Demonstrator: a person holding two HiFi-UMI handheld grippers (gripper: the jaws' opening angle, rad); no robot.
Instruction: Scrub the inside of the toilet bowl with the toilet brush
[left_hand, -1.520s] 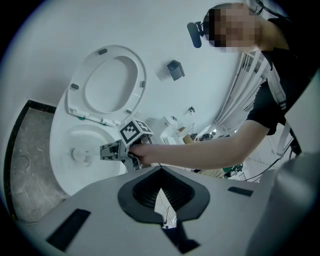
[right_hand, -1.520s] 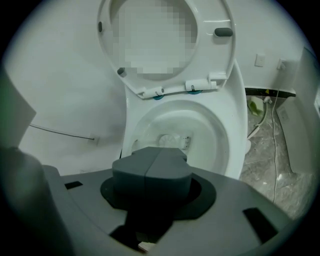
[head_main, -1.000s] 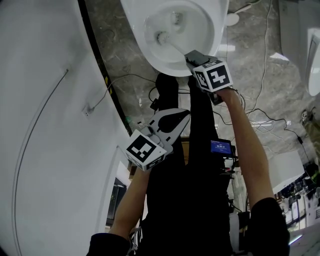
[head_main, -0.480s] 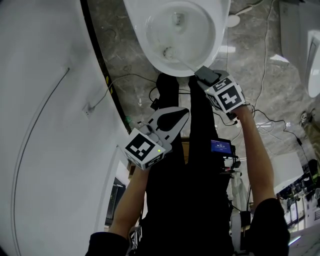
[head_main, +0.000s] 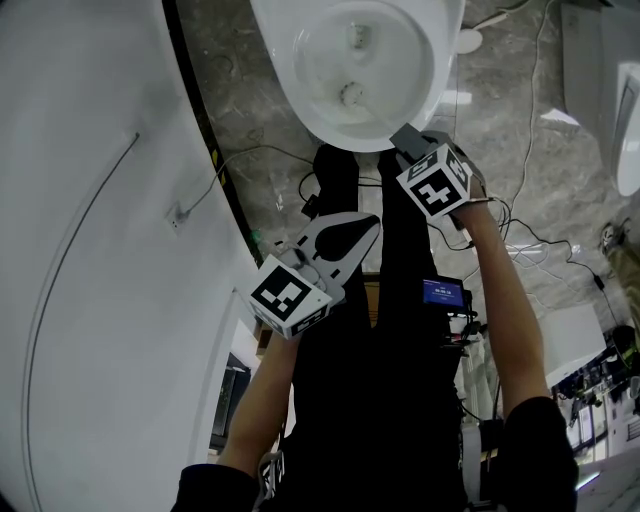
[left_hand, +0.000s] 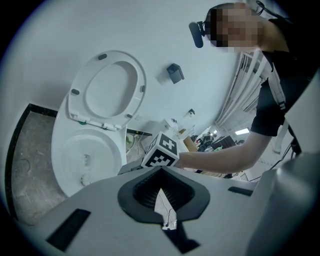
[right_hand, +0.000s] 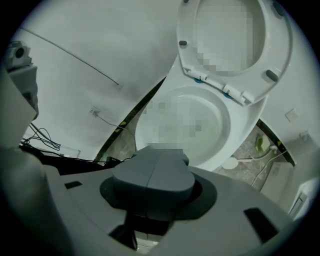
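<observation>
1. Down inside the white ceramic toilet bowl (head_main: 345, 140), near its front wall, sits the round white bristle head of the toilet brush (head_main: 350, 93). Its thin handle runs up over the front rim.
2. The right gripper (head_main: 405, 137) hangs just past that front rim, with its grey pads squeezed together on the handle end. The right gripper view has a mosaic patch over the bowl, so the brush itself doesn't show there.
3. The left gripper (head_main: 372, 222) is well back from the bowl, over the person's dark trousers. Its jaws are closed to a thin slit with nothing in them.
4. The white oval toilet seat (left_hand: 141, 82) is flipped up behind the bowl.
5. Grey marble floor (head_main: 230, 90) surrounds the bowl, and a black cable (head_main: 250, 155) lies just in front of it.
</observation>
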